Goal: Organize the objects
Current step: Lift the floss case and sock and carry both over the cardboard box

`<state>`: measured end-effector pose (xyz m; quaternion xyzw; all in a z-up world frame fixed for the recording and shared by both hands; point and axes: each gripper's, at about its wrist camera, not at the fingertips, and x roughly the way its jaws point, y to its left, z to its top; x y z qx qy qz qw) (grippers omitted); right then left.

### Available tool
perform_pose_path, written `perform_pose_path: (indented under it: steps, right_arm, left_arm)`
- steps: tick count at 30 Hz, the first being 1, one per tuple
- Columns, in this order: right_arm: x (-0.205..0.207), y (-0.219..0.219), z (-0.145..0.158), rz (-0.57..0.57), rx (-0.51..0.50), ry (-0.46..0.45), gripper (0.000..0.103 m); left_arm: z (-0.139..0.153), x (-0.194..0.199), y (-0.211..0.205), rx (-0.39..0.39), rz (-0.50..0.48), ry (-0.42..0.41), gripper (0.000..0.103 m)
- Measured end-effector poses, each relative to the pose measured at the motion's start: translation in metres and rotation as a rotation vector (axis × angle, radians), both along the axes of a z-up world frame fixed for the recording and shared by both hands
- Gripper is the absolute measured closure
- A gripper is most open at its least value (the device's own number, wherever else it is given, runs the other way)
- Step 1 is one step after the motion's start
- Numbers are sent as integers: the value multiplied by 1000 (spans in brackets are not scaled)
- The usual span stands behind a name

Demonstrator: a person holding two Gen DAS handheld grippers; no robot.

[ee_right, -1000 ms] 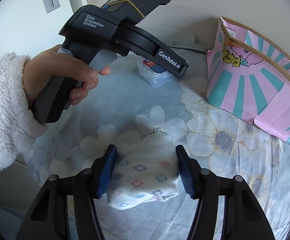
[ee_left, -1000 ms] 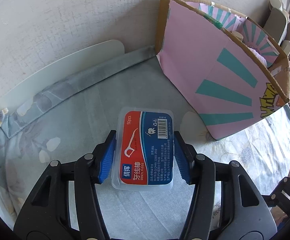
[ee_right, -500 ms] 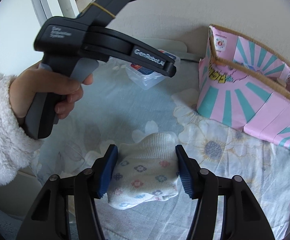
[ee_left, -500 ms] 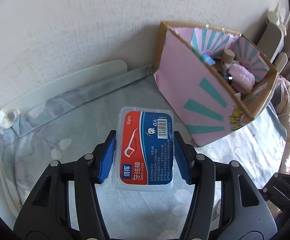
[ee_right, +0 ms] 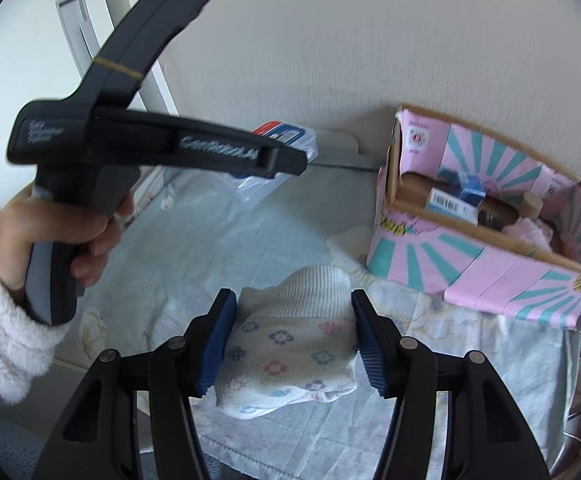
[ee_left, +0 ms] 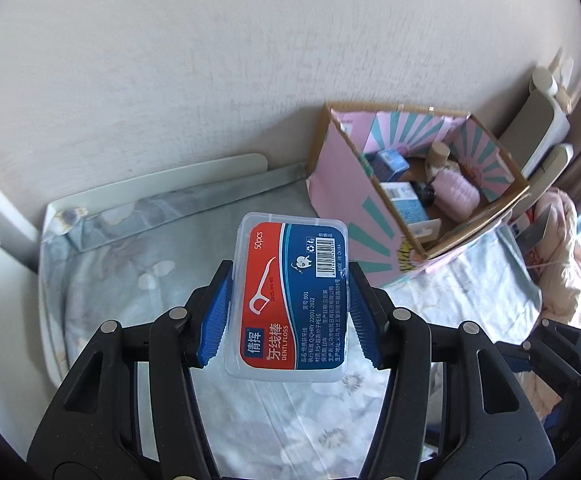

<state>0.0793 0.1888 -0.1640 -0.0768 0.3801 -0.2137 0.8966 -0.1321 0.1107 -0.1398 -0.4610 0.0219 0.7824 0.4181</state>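
Left gripper [ee_left: 288, 312] is pinching a dental floss pick box [ee_left: 290, 300] between its blue pads, holding it in the air to the left of the pink cardboard box [ee_left: 374, 216]. Right gripper [ee_right: 294, 340] is squeezing a folded floral sock [ee_right: 290, 344], in front of the box and off the floral bedsheet [ee_right: 218, 248]. Box is already holding a blue carton [ee_left: 390, 162], a pink fuzzy roll [ee_left: 456, 196] and other small items. Judging by this: partly done, two items being carried, neither yet inside.
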Motion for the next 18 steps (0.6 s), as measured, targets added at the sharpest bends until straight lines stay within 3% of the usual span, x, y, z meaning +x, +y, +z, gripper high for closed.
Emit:
perform_pose_path:
  steps: [12,18]
  right_arm:
    - [-16,16,56,9,-12,-35,49]
    - [-25,0,74,-10,-10,-53,49]
  left_arm:
    - [40,29,-30,44,91,8,52]
    - [49,45,-32,62,121,1,52]
